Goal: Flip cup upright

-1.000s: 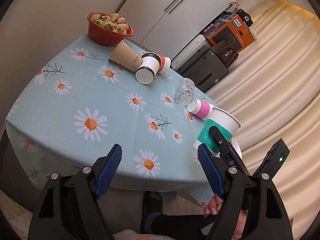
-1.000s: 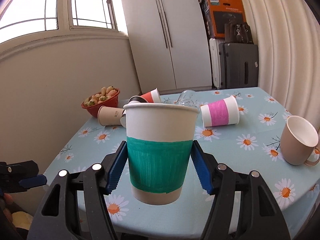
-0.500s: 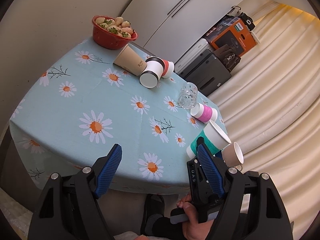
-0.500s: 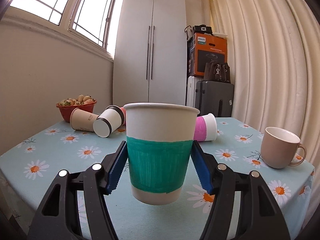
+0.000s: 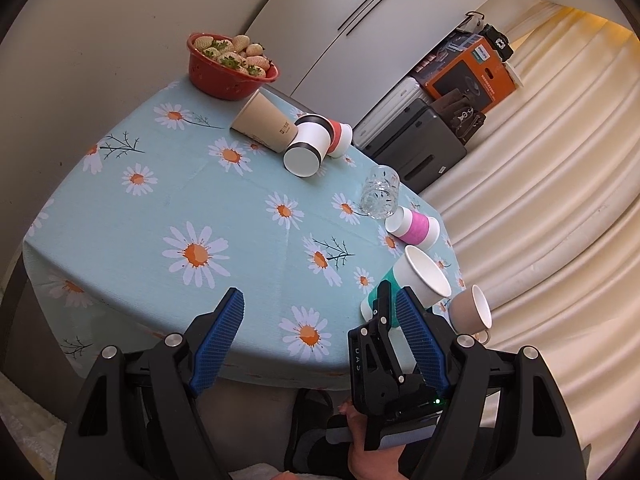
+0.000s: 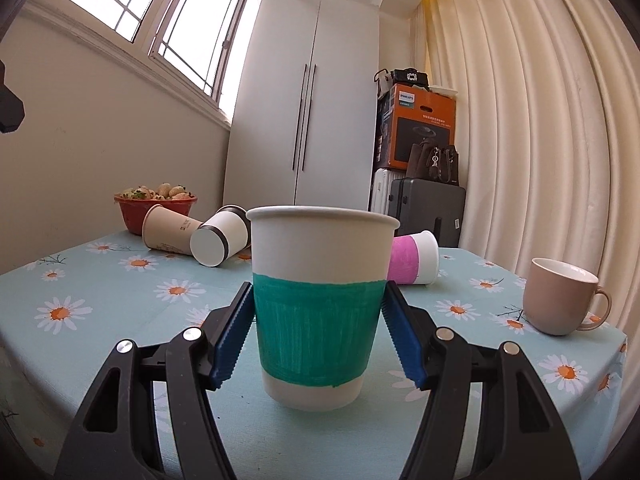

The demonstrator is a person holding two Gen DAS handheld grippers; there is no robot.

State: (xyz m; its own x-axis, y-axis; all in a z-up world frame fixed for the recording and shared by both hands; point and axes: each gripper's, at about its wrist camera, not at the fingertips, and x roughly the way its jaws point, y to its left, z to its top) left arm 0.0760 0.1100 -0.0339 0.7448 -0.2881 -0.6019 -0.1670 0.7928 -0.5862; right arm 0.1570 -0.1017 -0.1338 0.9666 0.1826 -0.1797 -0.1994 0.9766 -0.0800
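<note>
A white paper cup with a green band (image 6: pixel 318 312) stands upright, mouth up, with its base on or just above the daisy tablecloth (image 6: pixel 120 300). My right gripper (image 6: pixel 318 332) is shut on its green band. In the left wrist view the same cup (image 5: pixel 412 280) sits near the table's right front edge, held by the right gripper (image 5: pixel 390 312). My left gripper (image 5: pixel 320 336) is open and empty, hovering off the table's front edge.
A pink-banded cup (image 6: pixel 412 258) lies on its side behind the green cup. A tan mug (image 6: pixel 560 300) stands at the right. A brown cup (image 5: pixel 264 122), a black-rimmed white cup (image 5: pixel 308 150), a red cup (image 5: pixel 340 138) and a red bowl (image 5: pixel 230 66) lie far back. A glass (image 5: pixel 380 192) stands mid-table.
My right gripper has lowered the upright green cup down to the tablecloth near the front right edge. My left gripper has drifted only slightly.
</note>
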